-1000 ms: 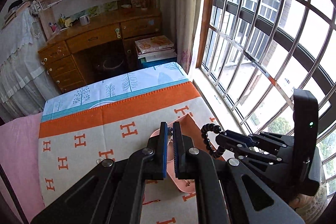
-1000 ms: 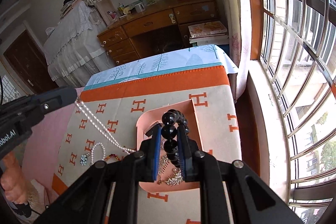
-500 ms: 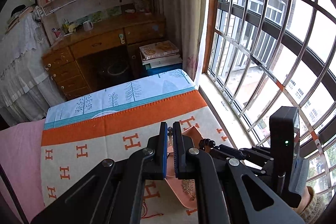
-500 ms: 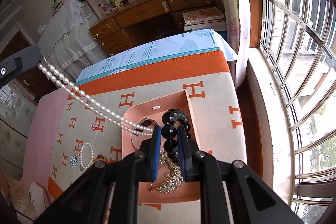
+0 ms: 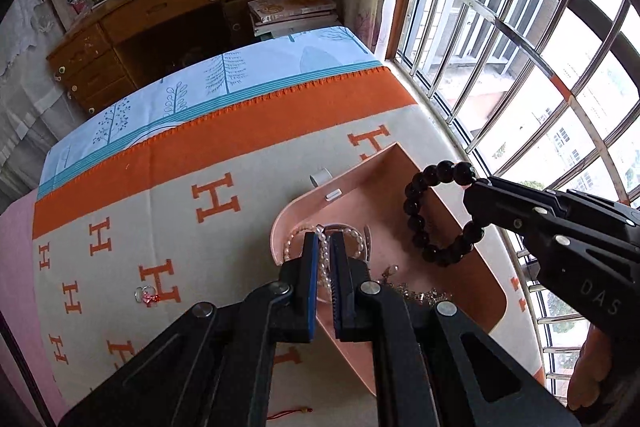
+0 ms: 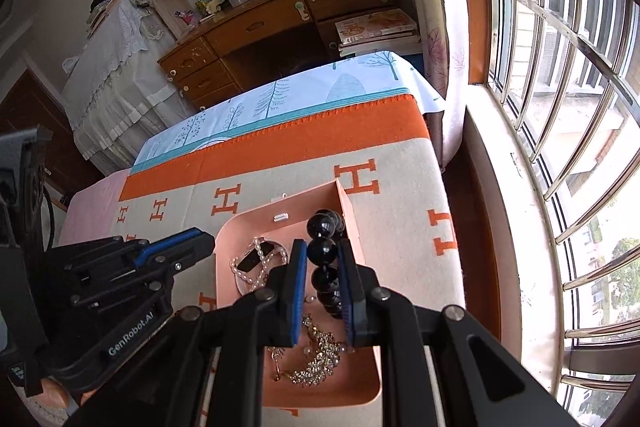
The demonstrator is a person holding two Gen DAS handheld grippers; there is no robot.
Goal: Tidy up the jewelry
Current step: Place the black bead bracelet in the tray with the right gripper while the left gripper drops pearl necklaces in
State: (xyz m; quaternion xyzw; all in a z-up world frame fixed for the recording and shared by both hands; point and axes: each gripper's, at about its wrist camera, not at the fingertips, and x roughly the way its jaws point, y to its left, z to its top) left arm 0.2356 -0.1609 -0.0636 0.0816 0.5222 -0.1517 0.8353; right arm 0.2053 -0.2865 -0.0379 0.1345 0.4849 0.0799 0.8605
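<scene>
One pink tray (image 6: 362,243) sits on the tabletop, on the orange-bordered cloth (image 5: 240,131). The left gripper (image 5: 325,247), its jaws opening, has one pearl necklace (image 6: 256,263) between them, coiled in the tray. The right gripper (image 6: 322,259) is clamped on one black bead bracelet (image 5: 432,215) above the tray. One gold chain (image 6: 316,359) lies inside, one small ring (image 5: 146,294) outside on the cloth

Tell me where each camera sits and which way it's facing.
Left wrist: on the left gripper, angled down at the pink tray; the right gripper and a hand show.
Right wrist: on the right gripper, angled down at the tray; the left gripper shows.
Shared: tray, pearl necklace, black bead bracelet.
</scene>
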